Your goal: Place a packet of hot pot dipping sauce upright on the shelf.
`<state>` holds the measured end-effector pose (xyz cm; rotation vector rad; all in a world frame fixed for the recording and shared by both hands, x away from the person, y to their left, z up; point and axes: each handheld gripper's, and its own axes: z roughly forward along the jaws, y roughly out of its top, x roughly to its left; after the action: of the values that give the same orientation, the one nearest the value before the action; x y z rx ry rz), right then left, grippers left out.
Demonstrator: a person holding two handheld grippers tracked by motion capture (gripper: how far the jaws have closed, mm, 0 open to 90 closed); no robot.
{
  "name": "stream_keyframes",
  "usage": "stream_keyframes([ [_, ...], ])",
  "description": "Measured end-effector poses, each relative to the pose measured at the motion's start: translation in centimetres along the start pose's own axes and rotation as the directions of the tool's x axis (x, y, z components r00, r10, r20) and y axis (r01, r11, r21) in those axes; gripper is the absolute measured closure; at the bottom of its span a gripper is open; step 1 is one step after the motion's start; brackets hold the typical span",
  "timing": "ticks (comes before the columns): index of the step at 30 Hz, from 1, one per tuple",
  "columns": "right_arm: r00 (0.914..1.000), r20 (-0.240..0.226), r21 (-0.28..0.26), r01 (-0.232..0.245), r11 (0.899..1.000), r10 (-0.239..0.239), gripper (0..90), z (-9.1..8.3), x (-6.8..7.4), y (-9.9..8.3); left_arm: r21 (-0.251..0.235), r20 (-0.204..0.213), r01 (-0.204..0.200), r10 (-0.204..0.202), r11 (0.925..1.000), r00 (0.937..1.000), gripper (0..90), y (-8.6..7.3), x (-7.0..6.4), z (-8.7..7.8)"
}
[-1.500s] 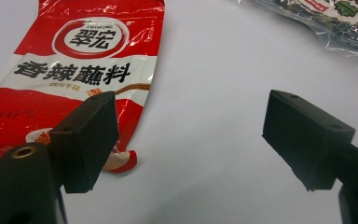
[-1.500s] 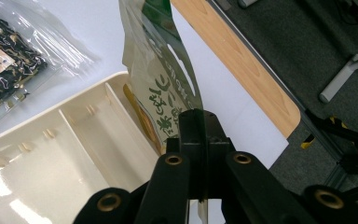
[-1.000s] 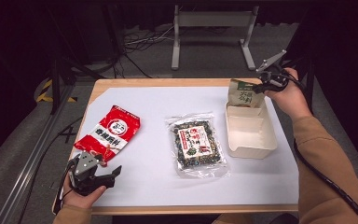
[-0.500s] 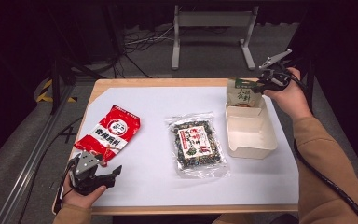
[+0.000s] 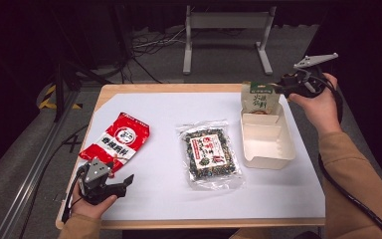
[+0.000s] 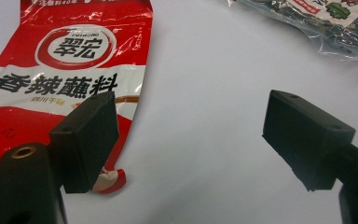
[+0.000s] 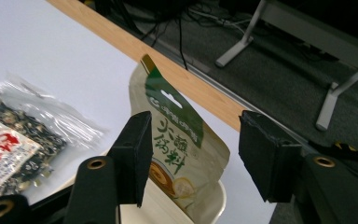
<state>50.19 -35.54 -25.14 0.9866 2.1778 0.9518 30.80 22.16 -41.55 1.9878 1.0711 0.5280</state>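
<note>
Green pouch [image 5: 260, 97] stands in tray [image 5: 268, 144] (right claw [image 7: 193, 154] open behind it).

Dark rm — grey floor [image 5: 144, 94], white metal stand [image 5: 227, 20], cables [image 5: 151, 47].

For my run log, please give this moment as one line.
right gripper: open beside green pouch | pouch: upright in tray | left gripper: open, idle
</note>
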Motion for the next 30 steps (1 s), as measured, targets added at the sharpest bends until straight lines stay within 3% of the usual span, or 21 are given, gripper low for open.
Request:
stream_keyframes([
  [5,0.9993,-0.033,-0.064,-0.021,0.998,0.019,42.8,-1.6,1.0,-0.3,-0.001,0.008,-0.007,0.007,1.0,0.9999,18.6,0.3,-0.1,0.4],
  [14,0.9945,-0.104,-0.105,-0.025,0.994,0.014,41.8,-3.5,3.3,-0.8,-0.005,0.044,-0.027,0.027,0.9996,0.9987,18.6,1.5,-0.4,1.2],
  [19,0.9879,-0.153,-0.131,-0.046,0.99,0.025,41.8,-4.3,4.7,-1.3,-0.005,0.065,-0.062,0.062,0.998,0.9959,18.6,2.3,-0.6,1.5],
  [23,0.9806,-0.189,-0.141,-0.08,0.987,0.053,43.1,-4.5,5.5,-1.9,0.006,0.074,-0.062,0.062,0.9981,0.9953,18.5,2.6,-0.7,1.9],
  [30,0.9676,-0.248,-0.156,-0.086,0.984,0.046,47.0,-4.7,6.9,-3.0,0.012,0.076,-0.056,0.055,0.9984,0.9956,18.4,2.8,-0.4,2.0],
])
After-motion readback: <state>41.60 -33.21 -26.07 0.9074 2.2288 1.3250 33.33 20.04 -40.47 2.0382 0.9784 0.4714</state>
